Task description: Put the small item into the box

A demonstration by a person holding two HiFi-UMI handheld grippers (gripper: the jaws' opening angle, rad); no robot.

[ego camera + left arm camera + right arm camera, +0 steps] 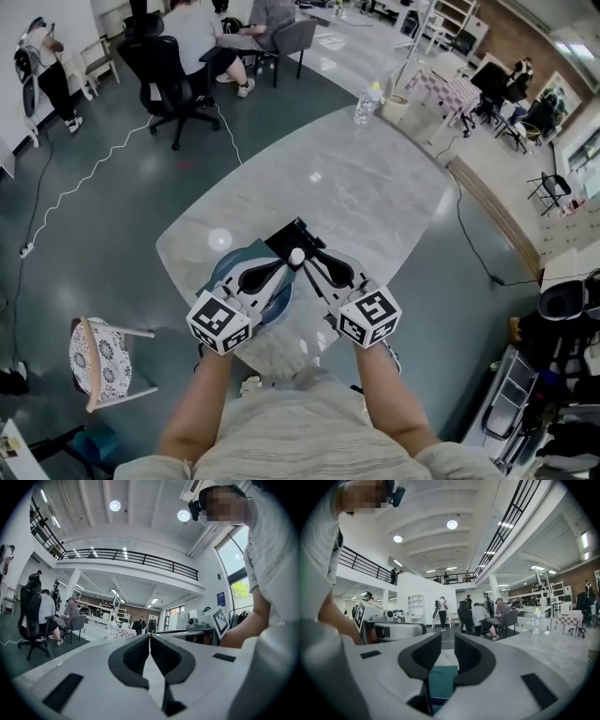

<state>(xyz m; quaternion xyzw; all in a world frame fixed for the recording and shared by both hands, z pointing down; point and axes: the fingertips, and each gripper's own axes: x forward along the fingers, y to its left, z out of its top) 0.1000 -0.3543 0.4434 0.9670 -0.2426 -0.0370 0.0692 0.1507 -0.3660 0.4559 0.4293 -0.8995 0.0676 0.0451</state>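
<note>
Head view only: white ball (296, 255) beside black box (286, 239); left tool (150, 636) closed, right tool (448, 640) narrowly parted, empty.

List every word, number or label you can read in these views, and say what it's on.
No text can be read in any view.
Blue wall sign: print too small to read.
Bottle on the table: label too small to read.
Marker cubes: black-and-white square patterns only, no letters or numbers.
</note>
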